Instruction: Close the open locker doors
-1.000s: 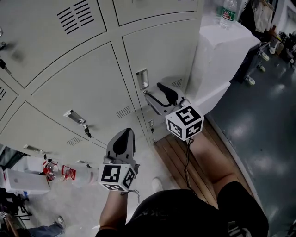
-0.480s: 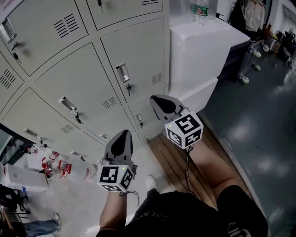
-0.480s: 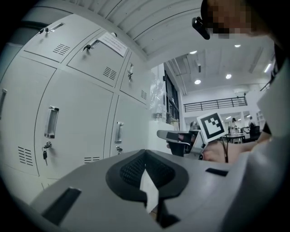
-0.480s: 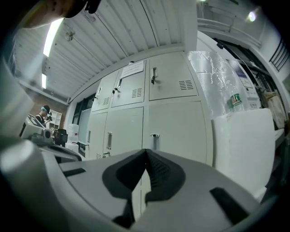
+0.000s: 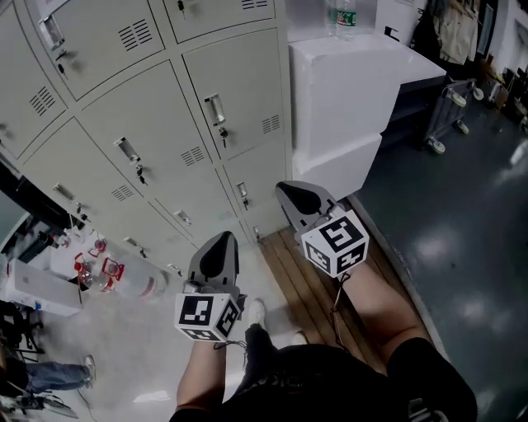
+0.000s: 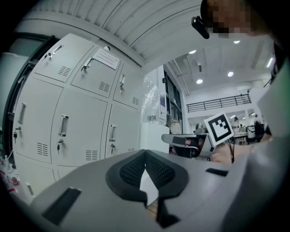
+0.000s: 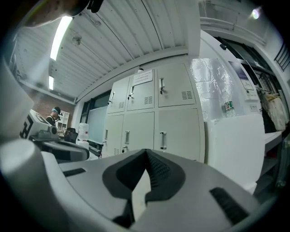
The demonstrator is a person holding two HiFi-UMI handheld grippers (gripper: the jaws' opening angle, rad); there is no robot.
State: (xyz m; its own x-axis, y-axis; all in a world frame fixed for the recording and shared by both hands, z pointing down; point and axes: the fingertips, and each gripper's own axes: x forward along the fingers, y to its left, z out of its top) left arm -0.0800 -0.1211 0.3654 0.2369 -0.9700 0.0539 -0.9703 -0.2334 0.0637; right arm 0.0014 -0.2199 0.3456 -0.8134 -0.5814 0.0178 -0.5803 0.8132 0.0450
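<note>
The grey lockers [image 5: 239, 91] fill the upper left of the head view, and every door I can see lies flush with its frame. My right gripper [image 5: 290, 194] hangs in front of the bottom locker row, clear of the doors, jaws shut on nothing. My left gripper [image 5: 221, 244] is lower and to the left, over the floor, also shut and empty. In the left gripper view the lockers [image 6: 77, 122] stand beyond the shut left gripper [image 6: 145, 156]. The right gripper view shows the lockers [image 7: 149, 113] past the shut right gripper [image 7: 146, 154].
A white cabinet [image 5: 355, 91] with a bottle [image 5: 342, 16] on top stands against the lockers' right side. Water jugs [image 5: 124, 280] lie on the floor at left. Wooden planks [image 5: 305, 280] run under my arms. A wheeled cart [image 5: 450, 107] stands at the right.
My right gripper has drawn back from the locker door by its latch, and its jaws have shut. The view has pulled away from the lockers, so more rows show.
</note>
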